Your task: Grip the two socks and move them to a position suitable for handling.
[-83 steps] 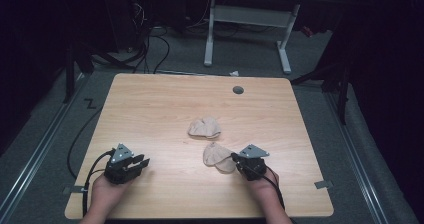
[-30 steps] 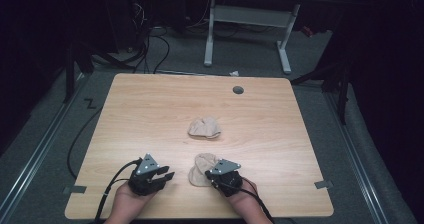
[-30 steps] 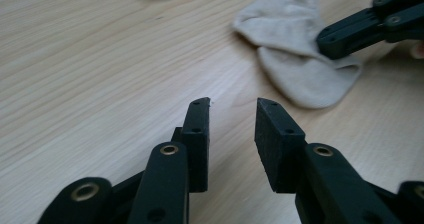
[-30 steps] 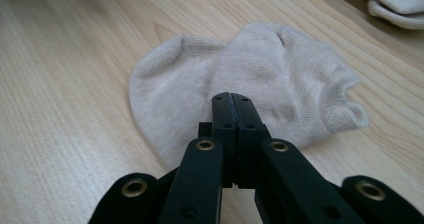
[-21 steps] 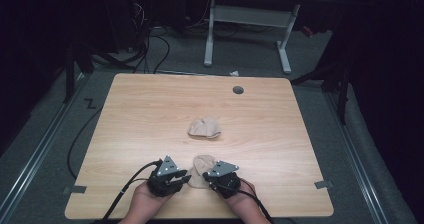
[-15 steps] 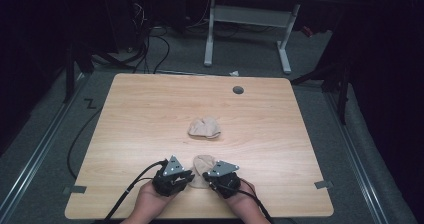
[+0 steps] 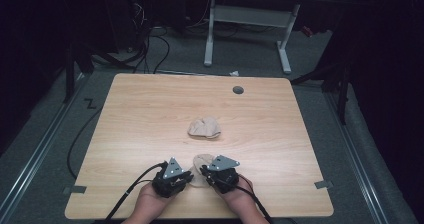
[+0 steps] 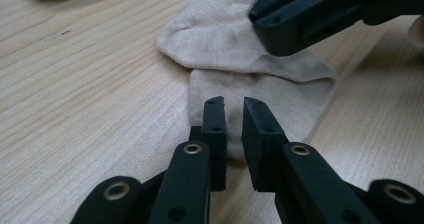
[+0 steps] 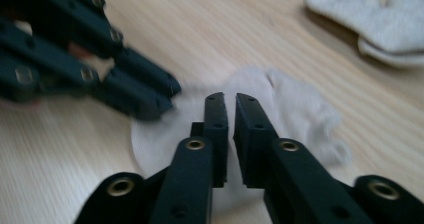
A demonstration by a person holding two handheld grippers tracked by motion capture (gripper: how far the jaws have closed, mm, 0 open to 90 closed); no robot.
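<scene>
Resting at the surface's (image 7: 125,134) near edge, both the left hand-held gripper (image 7: 182,176) and right hand-held gripper (image 7: 207,174) hover slightly parted over a beige sock (image 7: 200,161), gripping nothing.

Right gripper over pale sock on wooden counter

Right gripper (image 9: 231,104): black jaws nearly closed, a narrow gap between the tips, nothing seen clamped. Pale sock (image 9: 295,109) lies flat on the counter (image 9: 210,29) beneath the tips. Left gripper (image 9: 150,91) enters from upper left, tips at the sock's edge. Second sock (image 9: 380,26) lies apart, upper right.
</scene>
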